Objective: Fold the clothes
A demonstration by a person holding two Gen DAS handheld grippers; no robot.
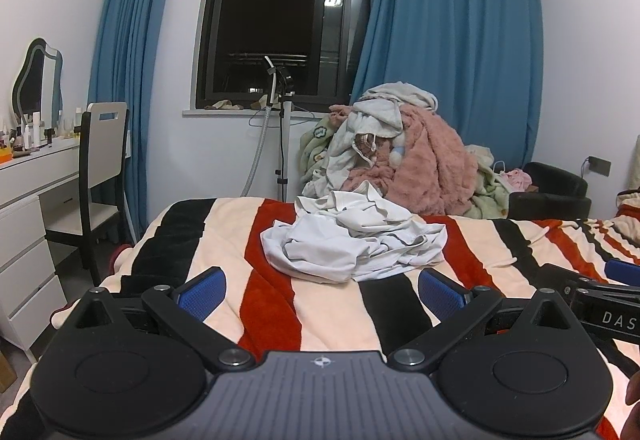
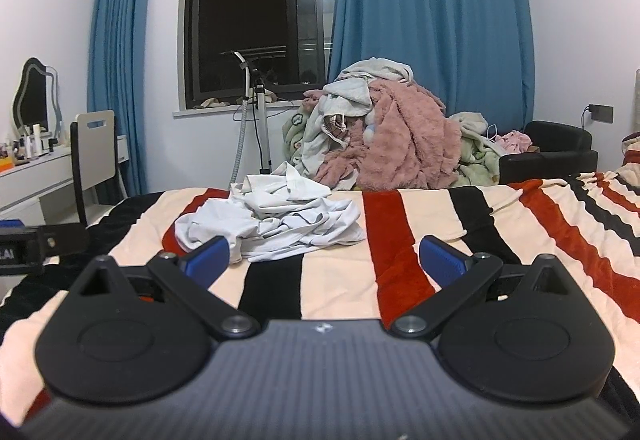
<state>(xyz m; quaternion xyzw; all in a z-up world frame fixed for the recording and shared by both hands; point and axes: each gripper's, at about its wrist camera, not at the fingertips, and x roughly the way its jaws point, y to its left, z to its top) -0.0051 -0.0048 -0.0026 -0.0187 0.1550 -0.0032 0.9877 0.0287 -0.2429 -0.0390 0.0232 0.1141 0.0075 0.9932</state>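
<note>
A crumpled white garment (image 1: 352, 240) (image 2: 276, 220) lies in a heap on the striped blanket (image 1: 320, 304) (image 2: 440, 224) of the bed. My left gripper (image 1: 320, 292) hovers over the blanket just short of the heap, its blue pads wide apart with nothing between them. My right gripper (image 2: 324, 256) is also open and empty; the heap sits ahead and to its left, near its left pad. The right gripper's body (image 1: 600, 304) shows at the right edge of the left wrist view. The left gripper's body (image 2: 24, 248) shows at the left edge of the right wrist view.
A tall pile of clothes and pink fleece (image 1: 400, 159) (image 2: 380, 135) rises beyond the bed's far edge. A garment steamer stand (image 1: 282, 127) (image 2: 258, 119) is under the dark window. A white dresser (image 1: 28, 224) and chair (image 1: 100, 175) stand left. A black armchair (image 1: 556, 191) sits at the right.
</note>
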